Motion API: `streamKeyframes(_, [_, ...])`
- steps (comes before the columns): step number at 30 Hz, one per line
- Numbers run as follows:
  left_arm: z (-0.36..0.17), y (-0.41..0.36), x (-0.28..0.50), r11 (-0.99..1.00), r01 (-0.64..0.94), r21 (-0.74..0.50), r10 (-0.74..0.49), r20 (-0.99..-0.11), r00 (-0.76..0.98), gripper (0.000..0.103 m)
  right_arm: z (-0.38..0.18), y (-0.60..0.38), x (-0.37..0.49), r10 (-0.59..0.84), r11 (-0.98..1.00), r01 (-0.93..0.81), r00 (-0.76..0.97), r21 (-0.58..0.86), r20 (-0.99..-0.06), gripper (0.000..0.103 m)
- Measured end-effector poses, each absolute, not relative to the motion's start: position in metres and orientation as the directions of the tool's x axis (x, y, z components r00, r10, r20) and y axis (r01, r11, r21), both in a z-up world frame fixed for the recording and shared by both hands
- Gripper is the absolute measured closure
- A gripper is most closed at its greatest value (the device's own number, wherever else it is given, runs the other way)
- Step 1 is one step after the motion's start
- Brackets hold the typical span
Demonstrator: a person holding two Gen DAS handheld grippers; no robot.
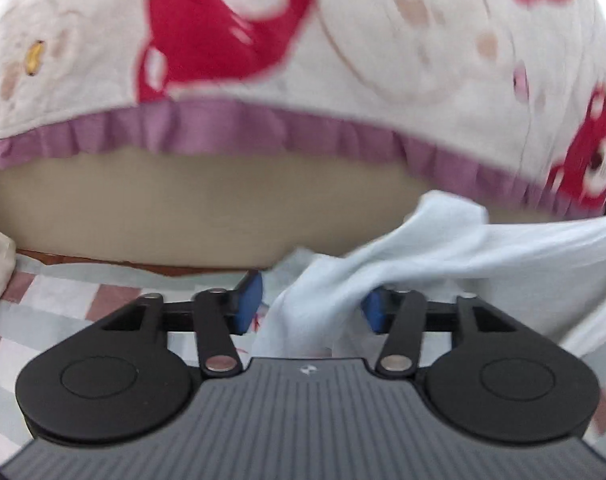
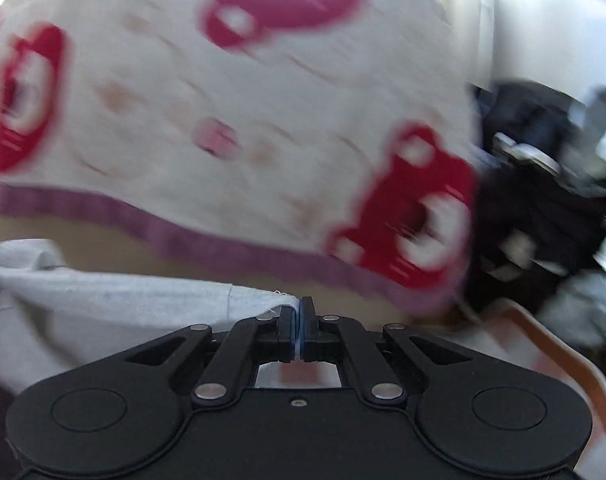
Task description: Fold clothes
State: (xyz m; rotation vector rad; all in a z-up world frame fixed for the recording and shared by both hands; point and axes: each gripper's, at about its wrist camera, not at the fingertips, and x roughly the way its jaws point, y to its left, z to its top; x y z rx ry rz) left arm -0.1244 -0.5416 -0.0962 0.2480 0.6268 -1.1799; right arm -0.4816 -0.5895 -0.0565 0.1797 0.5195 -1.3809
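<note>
Nearest the lens in the left wrist view, we are looking at the left gripper (image 1: 311, 306), whose blue pads (image 1: 250, 300) are standing well apart; a bunched fold of the pale blue garment (image 1: 403, 256) is passing between them and draping over the right-hand pad, so we are recording the jaws as spread, with cloth lying in the gap and not pinched. In the right wrist view we are finding the right gripper (image 2: 299, 330) with its jaws drawn together on a thin edge of the same pale blue garment (image 2: 115, 300), which is stretching away to the left of that frame. We are noting that the garment is hanging taut between the two tools, above a checked sheet (image 1: 63, 300) of pink, white and grey squares. Behind it, a white quilt (image 1: 343, 80) with red cartoon prints and a purple frilled border (image 1: 231, 128) is filling the upper part of both views, and a tan surface (image 1: 163, 208) is showing beneath the frill. To the right, in the right wrist view, we are seeing a dark heap of clutter (image 2: 543, 200), too blurred to identify, and a reddish-brown wooden edge (image 2: 559, 344).
</note>
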Motion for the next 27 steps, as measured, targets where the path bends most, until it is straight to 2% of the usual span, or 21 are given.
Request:
streamKeyframes(1, [-0.106,-0.549,-0.13,0.376,0.917,-0.13,-0.771,-0.593,0.232,0.05,-0.067,-0.596,-0.492,-0.879,0.163,0.97,0.06,-0.179,-0.473,0.102])
streamKeyframes(2, [-0.122,-0.547,-0.13,0.38,0.897,-0.227,-0.768,-0.618,0.169,0.047,-0.077,-0.603,-0.503,-0.864,0.136,0.977,0.036,-0.166,-0.502,0.102])
streamKeyframes(3, [-0.141,-0.542,-0.126,0.385,0.847,-0.366,-0.769,-0.635,0.076,0.037,-0.087,-0.61,-0.514,-0.848,0.11,0.982,0.012,-0.153,-0.53,0.102])
streamKeyframes(4, [-0.159,-0.537,-0.123,0.389,0.777,-0.495,-0.771,-0.636,-0.019,0.033,-0.096,-0.616,-0.526,-0.827,0.092,0.989,0.008,-0.12,-0.563,0.102])
streamKeyframes(6, [-0.194,-0.524,-0.119,0.358,0.64,-0.68,-0.764,-0.607,-0.217,0.033,-0.112,-0.618,-0.541,-0.796,0.076,0.994,0.013,-0.079,-0.605,0.102])
streamKeyframes(8, [-0.206,-0.512,-0.119,0.372,0.628,-0.683,-0.746,-0.623,-0.235,0.033,-0.129,-0.618,-0.546,-0.779,0.068,0.994,-0.002,-0.088,-0.627,0.102])
streamKeyframes(11, [-0.198,-0.503,-0.122,0.319,0.674,-0.666,-0.79,-0.58,-0.2,0.033,-0.148,-0.621,-0.55,-0.749,0.052,0.997,-0.003,-0.063,-0.662,0.102])
streamKeyframes(18, [-0.21,-0.546,-0.139,0.218,0.632,-0.744,-0.735,-0.551,-0.395,0.032,-0.162,-0.62,-0.559,-0.737,0.044,0.999,0.025,-0.011,-0.675,0.102])
streamKeyframes(20, [-0.215,-0.554,-0.144,0.222,0.636,-0.739,-0.726,-0.561,-0.398,0.032,-0.16,-0.614,-0.563,-0.746,0.058,0.998,0.05,0.01,-0.664,0.102])
streamKeyframes(21, [-0.215,-0.557,-0.145,0.239,0.654,-0.718,-0.729,-0.577,-0.368,0.044,-0.158,-0.611,-0.565,-0.75,0.065,0.998,0.062,0.02,-0.658,0.102])
streamKeyframes(22, [-0.215,-0.559,-0.146,0.255,0.67,-0.697,-0.732,-0.592,-0.337,0.091,-0.157,-0.608,-0.567,-0.755,0.072,0.997,0.074,0.03,-0.652,0.102])
streamKeyframes(23, [-0.209,-0.558,-0.144,0.281,0.7,-0.657,-0.727,-0.622,-0.292,0.098,-0.156,-0.605,-0.569,-0.759,0.079,0.996,0.086,0.04,-0.646,0.102])
streamKeyframes(25, [-0.189,-0.545,-0.136,0.33,0.752,-0.571,-0.726,-0.662,-0.184,0.098,-0.145,-0.593,-0.574,-0.813,0.082,0.995,0.097,0.051,-0.574,0.102])
streamKeyframes(27, [-0.158,-0.514,-0.121,0.363,0.77,-0.524,-0.768,-0.637,-0.071,0.1,-0.132,-0.582,-0.578,-0.862,0.072,0.996,0.085,0.044,-0.499,0.102])
